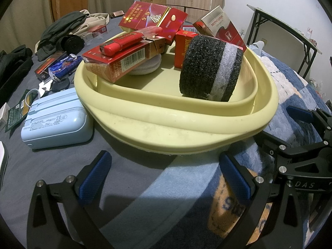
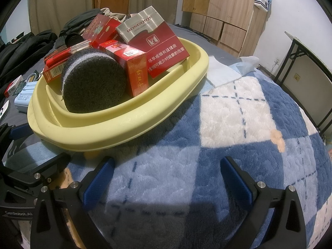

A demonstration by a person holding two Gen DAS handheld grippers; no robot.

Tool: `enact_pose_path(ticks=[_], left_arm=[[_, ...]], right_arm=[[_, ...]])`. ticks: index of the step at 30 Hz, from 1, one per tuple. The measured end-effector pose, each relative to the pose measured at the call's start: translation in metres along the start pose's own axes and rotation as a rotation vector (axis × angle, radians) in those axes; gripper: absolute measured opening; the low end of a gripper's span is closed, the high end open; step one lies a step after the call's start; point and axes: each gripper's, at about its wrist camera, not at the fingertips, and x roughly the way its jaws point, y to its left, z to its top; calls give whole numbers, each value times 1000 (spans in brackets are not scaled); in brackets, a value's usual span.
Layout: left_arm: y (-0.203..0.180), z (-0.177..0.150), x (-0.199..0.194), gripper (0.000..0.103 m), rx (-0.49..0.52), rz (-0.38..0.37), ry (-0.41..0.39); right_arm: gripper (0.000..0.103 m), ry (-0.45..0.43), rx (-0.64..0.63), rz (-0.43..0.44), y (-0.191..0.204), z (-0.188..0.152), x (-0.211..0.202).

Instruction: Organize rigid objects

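- The pale yellow basin sat on my bed, straddling grey sheet and blue checked blanket.
- Inside it stood a black foam roll, red cigarette packs and a red lighter.
- A light blue power bank lay just beside its rim.
- My left gripper and right gripper were both spread wide, gripping nothing, near the basin.

A home bedroom: plush checked blanket, heaped clothes, wooden wardrobe.

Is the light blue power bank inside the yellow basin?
No. The light blue power bank lies on the bed outside the yellow basin, beside its rim.
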Motion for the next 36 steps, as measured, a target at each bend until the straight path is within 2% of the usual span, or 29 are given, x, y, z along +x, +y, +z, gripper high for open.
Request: enact_pose_path(ticks=[36], left_arm=[[0, -2, 2, 103, -2, -1, -6]], right_arm=[[103, 0, 5, 6, -1, 0, 0]])
